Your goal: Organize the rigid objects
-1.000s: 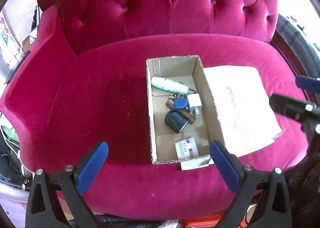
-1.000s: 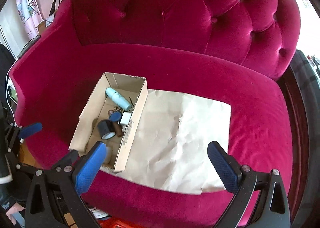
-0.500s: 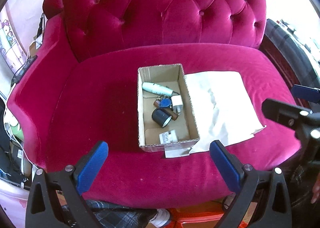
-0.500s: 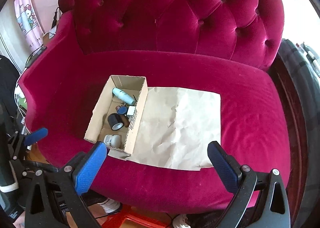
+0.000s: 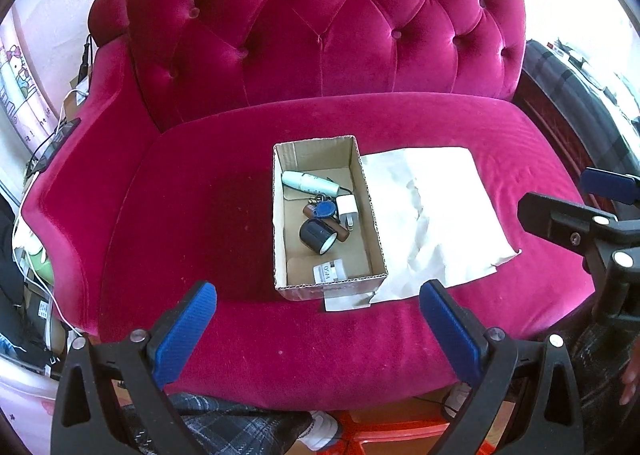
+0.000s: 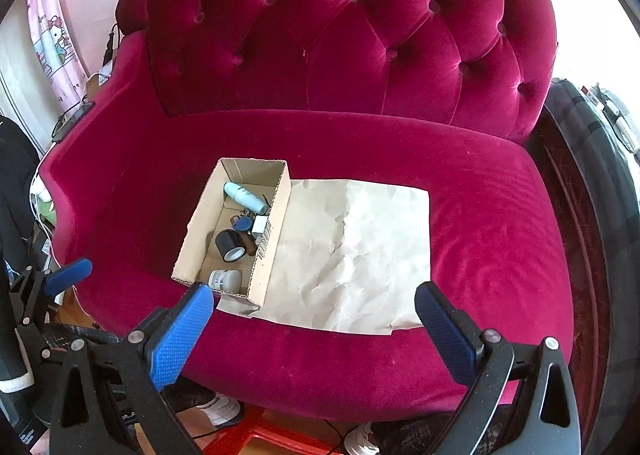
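Observation:
An open cardboard box (image 5: 280,239) (image 6: 198,229) sits on the crimson sofa seat. It holds a pale green bottle (image 5: 308,183) (image 6: 245,197), a blue key fob (image 5: 323,209), a white charger plug (image 5: 347,208), a black tape roll (image 5: 317,236) (image 6: 229,245), a brown tube and a small white jar (image 5: 330,271) (image 6: 225,280). Beside the box lies a crumpled paper sheet (image 5: 432,211) (image 6: 352,251) with nothing on it. My left gripper (image 5: 318,329) and right gripper (image 6: 314,329) are both open and empty, held back off the sofa's front edge.
The tufted sofa back (image 5: 320,35) rises behind the box. A dark suitcase (image 6: 592,175) stands at the right. Cables and clutter (image 5: 40,159) sit past the left armrest. A red stool (image 6: 256,435) and shoes are on the floor below.
Both grippers have pulled back and away from the sofa, so the box and paper look smaller and farther. Nothing on the sofa moved.

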Demonstrator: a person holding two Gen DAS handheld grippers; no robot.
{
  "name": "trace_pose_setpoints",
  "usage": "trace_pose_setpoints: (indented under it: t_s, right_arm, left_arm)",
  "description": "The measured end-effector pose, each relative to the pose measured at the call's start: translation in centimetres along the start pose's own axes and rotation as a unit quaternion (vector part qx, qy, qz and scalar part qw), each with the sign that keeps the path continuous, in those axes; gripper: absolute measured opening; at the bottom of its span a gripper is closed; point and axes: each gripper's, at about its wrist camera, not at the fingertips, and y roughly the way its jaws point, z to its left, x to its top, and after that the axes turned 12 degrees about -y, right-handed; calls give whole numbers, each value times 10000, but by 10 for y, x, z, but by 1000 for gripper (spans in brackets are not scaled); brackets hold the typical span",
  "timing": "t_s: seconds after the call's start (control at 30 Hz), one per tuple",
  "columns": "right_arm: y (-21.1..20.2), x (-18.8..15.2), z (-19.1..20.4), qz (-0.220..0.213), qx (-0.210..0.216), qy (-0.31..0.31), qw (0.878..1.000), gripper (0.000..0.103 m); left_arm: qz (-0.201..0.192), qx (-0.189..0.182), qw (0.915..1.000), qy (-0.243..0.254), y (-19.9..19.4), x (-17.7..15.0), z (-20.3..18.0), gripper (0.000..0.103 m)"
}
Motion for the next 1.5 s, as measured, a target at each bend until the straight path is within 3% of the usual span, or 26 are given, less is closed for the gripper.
trace_pose_setpoints:
  t_s: [1.5]
  right_arm:
    - [-11, 0, 4, -44, -87, -93, 9999, 103]
  left_arm:
    - [-13, -74, 9999, -104, -9, 3, -1, 103]
